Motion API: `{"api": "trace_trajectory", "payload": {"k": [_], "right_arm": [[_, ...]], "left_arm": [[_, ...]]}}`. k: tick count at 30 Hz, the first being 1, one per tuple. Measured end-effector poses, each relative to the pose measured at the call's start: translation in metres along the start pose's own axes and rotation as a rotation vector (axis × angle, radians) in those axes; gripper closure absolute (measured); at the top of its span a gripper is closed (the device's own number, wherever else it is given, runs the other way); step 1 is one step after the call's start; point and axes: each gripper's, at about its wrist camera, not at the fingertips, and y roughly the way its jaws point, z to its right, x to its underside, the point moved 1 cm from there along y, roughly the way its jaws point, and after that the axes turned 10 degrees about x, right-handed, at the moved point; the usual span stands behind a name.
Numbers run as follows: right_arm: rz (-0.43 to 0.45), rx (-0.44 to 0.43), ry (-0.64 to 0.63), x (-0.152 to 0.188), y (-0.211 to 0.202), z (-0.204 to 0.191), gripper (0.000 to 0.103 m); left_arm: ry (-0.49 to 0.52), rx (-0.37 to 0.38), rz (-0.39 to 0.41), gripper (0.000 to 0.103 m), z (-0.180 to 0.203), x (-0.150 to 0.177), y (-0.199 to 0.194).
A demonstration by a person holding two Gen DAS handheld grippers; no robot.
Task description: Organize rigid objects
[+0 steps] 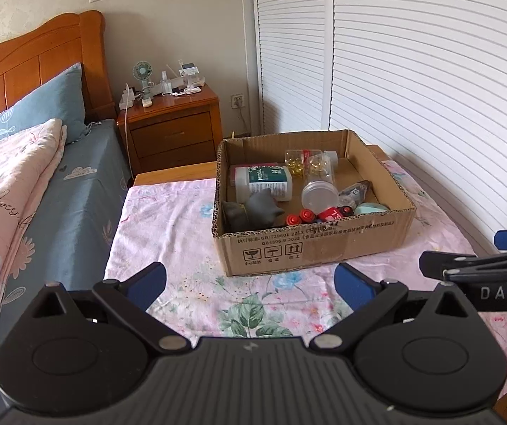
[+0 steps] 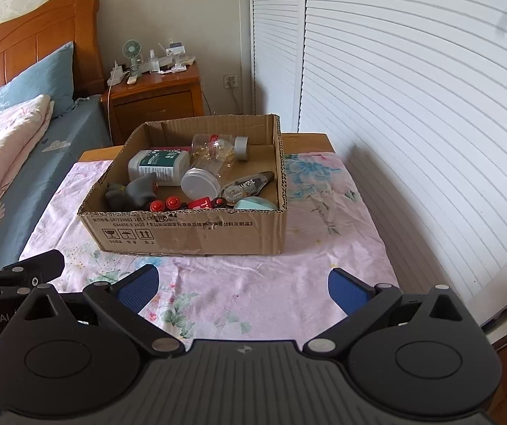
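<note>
An open cardboard box (image 1: 310, 244) (image 2: 189, 235) stands on a table covered with a pink floral cloth (image 1: 182, 233) (image 2: 324, 219). Inside lie a white medicine bottle (image 1: 264, 182) (image 2: 157, 166), a clear jar with a white lid (image 1: 319, 191) (image 2: 202, 180), a grey figure (image 1: 258, 209) (image 2: 136, 189), red toy pieces (image 1: 301, 216) (image 2: 164, 204), a correction tape (image 1: 356, 191) (image 2: 246, 184) and a pale green item (image 1: 370, 208) (image 2: 255, 204). My left gripper (image 1: 249, 287) is open and empty, short of the box. My right gripper (image 2: 242, 287) is open and empty, also short of the box.
A bed (image 1: 40, 184) with a blue pillow lies to the left. A wooden nightstand (image 1: 172, 124) (image 2: 154, 99) with small items stands behind. White louvred wardrobe doors (image 1: 412, 71) (image 2: 412, 71) run along the right. The right gripper's side shows at the left wrist view's right edge (image 1: 480, 276).
</note>
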Motion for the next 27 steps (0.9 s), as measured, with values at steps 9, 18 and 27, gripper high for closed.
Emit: {"api": "trace_trajectory", "payload": {"k": [9, 18, 27], "right_arm": [[-0.004, 0.006, 0.001, 0.0006, 0.0015, -0.0007, 0.000], [-0.001, 0.009, 0.003, 0.0006, 0.0016, 0.0000, 0.000], [0.002, 0.018, 0.000, 0.0004, 0.0017, 0.0000, 0.000]], "left_arm": [[-0.007, -0.008, -0.006, 0.002, 0.0019, 0.0002, 0.0006], [-0.019, -0.008, -0.010, 0.002, 0.0017, 0.0001, 0.0016], [-0.021, -0.026, -0.014, 0.002, 0.0021, 0.0004, 0.0017]]}}
